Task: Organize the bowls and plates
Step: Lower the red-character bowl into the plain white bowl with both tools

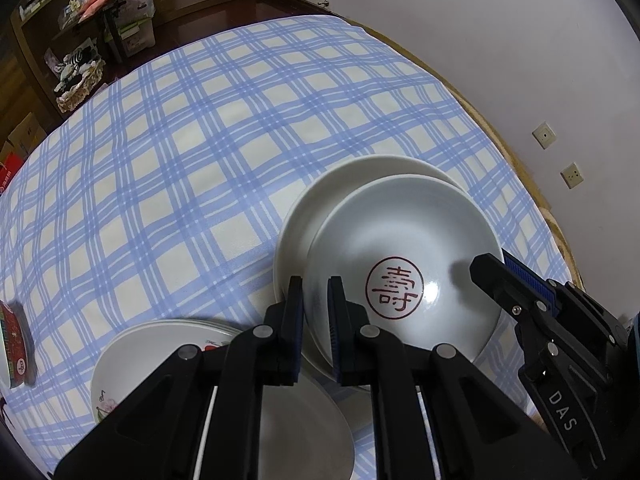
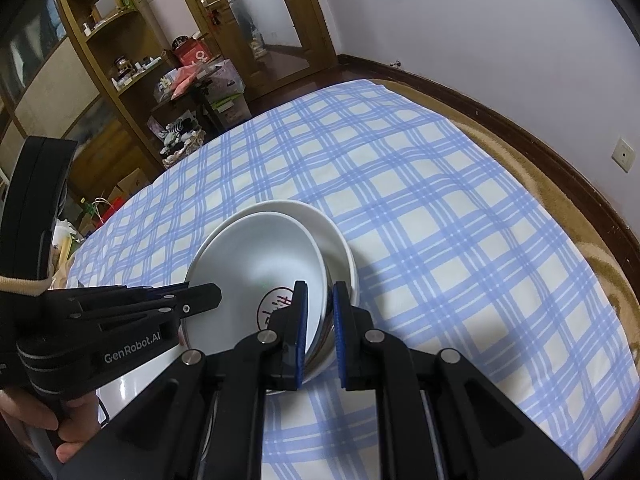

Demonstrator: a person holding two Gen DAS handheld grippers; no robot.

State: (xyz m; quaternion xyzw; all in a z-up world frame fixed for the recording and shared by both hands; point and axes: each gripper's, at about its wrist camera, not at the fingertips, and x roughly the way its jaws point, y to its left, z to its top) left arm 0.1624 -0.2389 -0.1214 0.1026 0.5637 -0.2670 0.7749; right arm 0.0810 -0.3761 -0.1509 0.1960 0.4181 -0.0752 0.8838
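Now my left gripper (image 1: 316, 300) and right gripper (image 2: 320, 308) both pinch opposite rims of the stamped bowl (image 1: 404, 256) (over a white plate (image 1: 304, 216)); wide checked cloth (image 1: 180, 180) beyond lies open.

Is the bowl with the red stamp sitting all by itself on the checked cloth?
No, the stamped bowl sits nested off-centre in a plain white bowl, whose rim shows behind it.

**A checked bed in a cluttered room**

A blue-and-cream checked cloth (image 2: 420, 208) covers a bed edged in tan fabric (image 2: 592, 248). At two o'clock rises a plain white wall (image 2: 460, 20) with square sockets (image 1: 544, 135). At ten o'clock stand wooden shelves (image 2: 100, 40) crowded with small items; at twelve, a wooden door (image 2: 208, 8) over dark reddish floor (image 1: 240, 12).
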